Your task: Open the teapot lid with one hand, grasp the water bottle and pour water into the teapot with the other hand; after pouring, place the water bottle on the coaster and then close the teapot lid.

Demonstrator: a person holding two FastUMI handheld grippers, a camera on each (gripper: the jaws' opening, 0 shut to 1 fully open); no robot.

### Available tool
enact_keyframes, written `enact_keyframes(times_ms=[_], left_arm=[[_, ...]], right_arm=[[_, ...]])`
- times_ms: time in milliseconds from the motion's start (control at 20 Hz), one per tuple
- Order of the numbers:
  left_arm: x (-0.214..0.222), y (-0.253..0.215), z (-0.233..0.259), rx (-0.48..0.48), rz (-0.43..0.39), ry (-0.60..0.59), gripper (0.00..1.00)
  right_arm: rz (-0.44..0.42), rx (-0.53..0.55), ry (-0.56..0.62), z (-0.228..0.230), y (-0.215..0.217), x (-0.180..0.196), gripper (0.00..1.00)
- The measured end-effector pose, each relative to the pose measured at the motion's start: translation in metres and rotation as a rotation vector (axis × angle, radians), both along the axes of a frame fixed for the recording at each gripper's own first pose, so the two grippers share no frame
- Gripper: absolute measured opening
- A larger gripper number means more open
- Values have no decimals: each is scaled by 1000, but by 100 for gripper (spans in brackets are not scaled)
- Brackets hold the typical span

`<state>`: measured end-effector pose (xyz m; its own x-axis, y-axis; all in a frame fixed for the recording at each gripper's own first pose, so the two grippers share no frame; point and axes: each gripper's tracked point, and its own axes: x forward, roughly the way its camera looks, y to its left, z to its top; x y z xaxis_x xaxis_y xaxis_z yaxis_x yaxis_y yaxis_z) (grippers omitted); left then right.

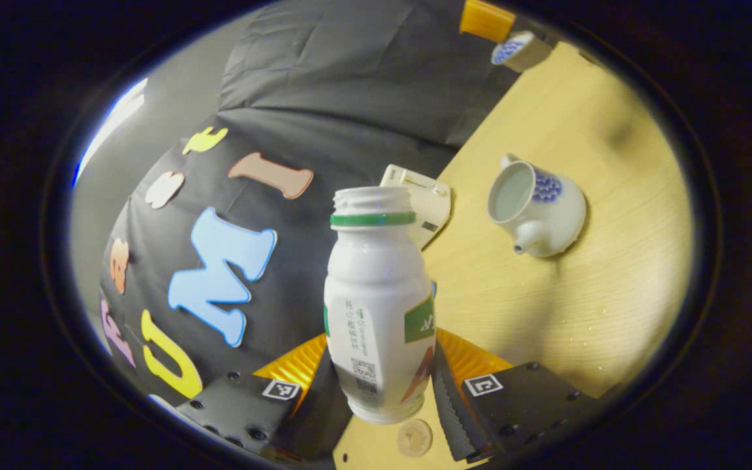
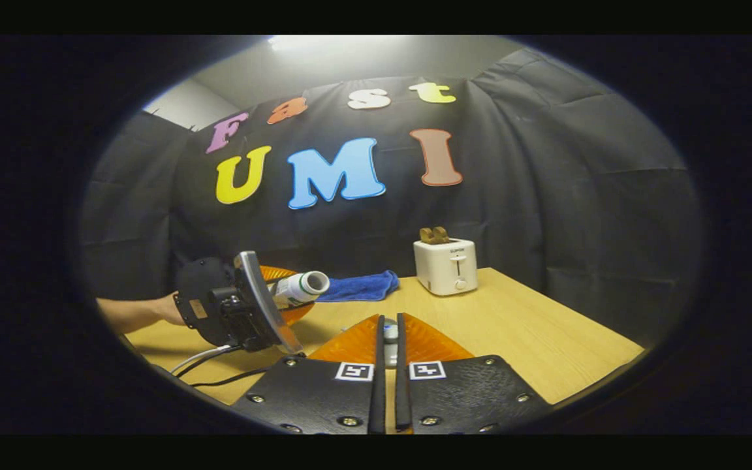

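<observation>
Though the lid is already off and held aloft at the upper right of the left gripper view, pouring looks unfinished or just ending. The left gripper clamps the bottle, both fingers pressed on its lower body at frame centre, cap off, mouth pointing up-frame. The teapot sits open on the table, right of centre, well apart from the bottle. I can't tell whether water is inside; a few droplets on the table at lower right hint some was poured, only a guess. The coaster lies at the bottom centre, just below the bottle's base. Left to do: finish the pour if needed, set bottle on coaster, put lid back.

In the right gripper view, the right gripper has fingers nearly together at bottom centre, pinching a small pale piece, judged to be the lid's knob. This view adds the bottle tipped near horizontal at centre left in the left gripper, with a hand behind it. A toaster stands right of centre, and a blue cloth lies beside it.
</observation>
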<state>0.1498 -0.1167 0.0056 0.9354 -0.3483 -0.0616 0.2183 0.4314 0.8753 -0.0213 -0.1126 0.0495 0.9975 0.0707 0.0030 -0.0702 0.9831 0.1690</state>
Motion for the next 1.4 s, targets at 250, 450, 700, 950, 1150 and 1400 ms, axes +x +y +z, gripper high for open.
enact_keyframes(times_ms=[250, 450, 700, 950, 1150, 1400], left_arm=[[-12, 31, 17, -367, 42, 75, 76], [-20, 51, 34, -627, 46, 125, 80], [-27, 82, 47, -883, 36, 221, 82], [-12, 143, 43, -1049, 133, 249, 82], [-7, 161, 35, -1084, 174, 274, 77], [-5, 169, 34, -1096, 192, 272, 77]], right_arm=[[28, 42, 31, -11, 10, 36, 5], [18, 10, 31, -9, 15, 72, 6], [17, -20, 71, -22, 26, 107, 6], [2, -56, 90, -32, 29, 118, 6], [-12, -59, 111, -43, 27, 121, 6], [-5, -38, 110, -49, 28, 121, 6]])
